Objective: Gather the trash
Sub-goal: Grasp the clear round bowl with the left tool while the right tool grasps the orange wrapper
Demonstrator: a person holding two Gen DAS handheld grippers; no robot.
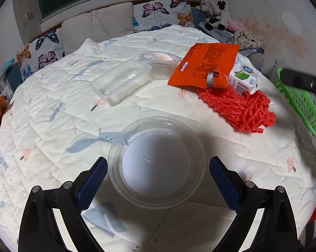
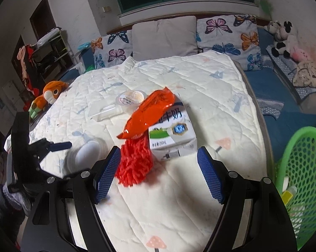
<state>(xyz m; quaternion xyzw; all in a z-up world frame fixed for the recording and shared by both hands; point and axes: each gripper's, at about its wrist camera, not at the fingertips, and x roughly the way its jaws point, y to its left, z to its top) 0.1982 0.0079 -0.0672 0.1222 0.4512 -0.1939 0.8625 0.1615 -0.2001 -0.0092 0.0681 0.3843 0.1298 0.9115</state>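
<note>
A clear round plastic bowl (image 1: 156, 161) lies on the white quilt (image 1: 52, 126) between the spread fingers of my left gripper (image 1: 158, 160). Its blue pads stand just off the rim on either side, so it is open. My right gripper (image 2: 159, 150) is open too and hovers with nothing gripped, just short of a white milk carton (image 2: 172, 134) and a red foam net (image 2: 134, 159). An orange snack wrapper (image 2: 149, 111) leans on the carton. Behind these lie a lidded plastic cup (image 2: 131, 98) and a clear tray (image 2: 104, 110).
A green mesh basket (image 2: 300, 168) with a few items inside stands off the bed's right edge. Butterfly pillows (image 2: 227, 35) line the headboard. Soft toys sit at the left edge (image 2: 50, 94) and the far right corner (image 2: 282, 37).
</note>
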